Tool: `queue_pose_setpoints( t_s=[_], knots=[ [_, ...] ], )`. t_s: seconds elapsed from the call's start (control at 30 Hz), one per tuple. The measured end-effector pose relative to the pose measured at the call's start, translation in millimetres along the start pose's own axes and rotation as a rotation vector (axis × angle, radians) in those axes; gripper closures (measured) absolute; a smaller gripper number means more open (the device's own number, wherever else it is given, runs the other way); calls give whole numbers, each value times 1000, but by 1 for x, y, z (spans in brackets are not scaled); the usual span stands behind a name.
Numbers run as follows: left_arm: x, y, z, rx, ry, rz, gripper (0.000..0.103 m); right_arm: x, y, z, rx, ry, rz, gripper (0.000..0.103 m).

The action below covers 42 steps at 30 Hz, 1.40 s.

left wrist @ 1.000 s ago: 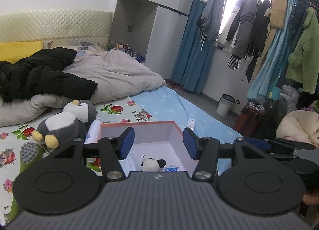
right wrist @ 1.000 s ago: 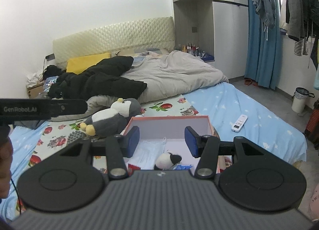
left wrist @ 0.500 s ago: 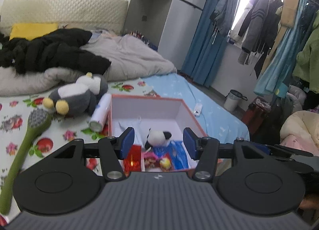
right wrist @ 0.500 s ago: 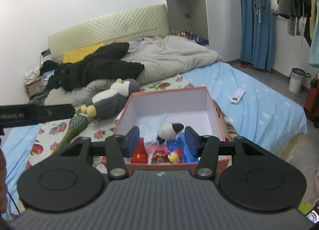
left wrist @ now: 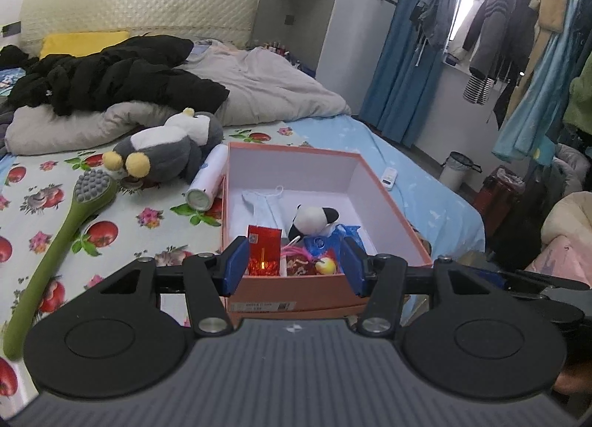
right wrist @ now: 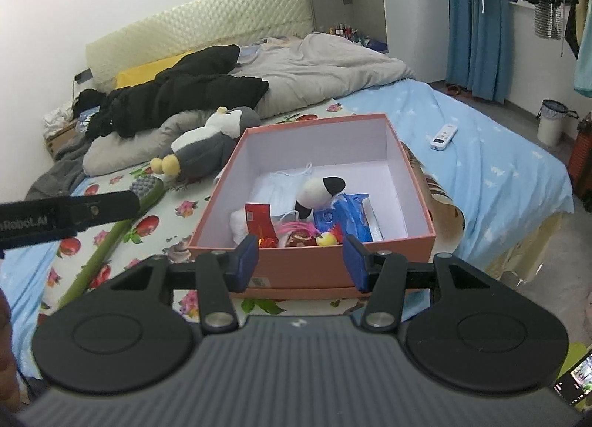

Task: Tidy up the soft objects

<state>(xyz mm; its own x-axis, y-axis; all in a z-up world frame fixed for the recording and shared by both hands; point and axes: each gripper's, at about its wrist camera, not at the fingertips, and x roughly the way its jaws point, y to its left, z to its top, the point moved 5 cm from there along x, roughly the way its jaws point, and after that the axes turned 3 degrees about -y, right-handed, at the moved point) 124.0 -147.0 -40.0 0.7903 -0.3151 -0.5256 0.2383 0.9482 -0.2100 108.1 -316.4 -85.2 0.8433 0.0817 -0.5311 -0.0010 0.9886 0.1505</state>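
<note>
Both grippers hang over the near wall of the pink box [left wrist: 292, 290], jaws parted and holding nothing. Left gripper [left wrist: 292, 266]: well left of its left finger lie the green massage brush [left wrist: 63, 238] and the grey penguin plush [left wrist: 166, 149], the latter just beside a white spray can [left wrist: 209, 179], all outside the box on the fruit-print sheet [left wrist: 122, 242]. Ahead between the fingers: a red packet [left wrist: 263, 245], a small black-and-white plush [left wrist: 312, 218] and a blue wrapper [left wrist: 325, 242], with a face mask [left wrist: 262, 205] further beyond. Right gripper [right wrist: 300, 264]: the same clutter sits ahead between its fingers; a white remote [right wrist: 443, 136] lies well to the right, on the blue sheet [right wrist: 481, 153]. Risks, as judged: the small plush rests among packets and a mask strap, so a closing jaw could snag those instead; a low approach could knock the box wall and shift the box on the soft bedding. Versus one second ago, both cameras have dropped and pitched down: the box fills more of each view and its near contents, then mostly hidden, show. Jaw gaps unchanged.
</note>
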Motion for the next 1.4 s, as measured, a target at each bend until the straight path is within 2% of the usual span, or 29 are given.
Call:
queue_pose_setpoints(
  t_s=[0.17,0.53,0.8,1.23,1.33,1.37,1.4],
  knots=[
    [-7,-3,-7,13,-18,31,43,-4,2,0,-4,-2,1,50],
    [-16,12,-16,-29,-5,78,43,-6,5,6,-34,3,28,50],
    [-26,14,-12,-31,-22,79,39,-11,4,7,-42,-6,16,50],
    [-30,14,-13,-28,-25,73,38,-16,8,9,-53,-1,10,50],
    [-30,15,-13,-41,-22,75,27,-16,7,9,-58,-1,5,49],
    [-30,16,-13,-41,-22,77,18,-16,7,10,-60,1,0,45],
    [-30,15,-13,-35,-25,77,11,-15,6,11,-61,-2,-8,27]
  ],
)
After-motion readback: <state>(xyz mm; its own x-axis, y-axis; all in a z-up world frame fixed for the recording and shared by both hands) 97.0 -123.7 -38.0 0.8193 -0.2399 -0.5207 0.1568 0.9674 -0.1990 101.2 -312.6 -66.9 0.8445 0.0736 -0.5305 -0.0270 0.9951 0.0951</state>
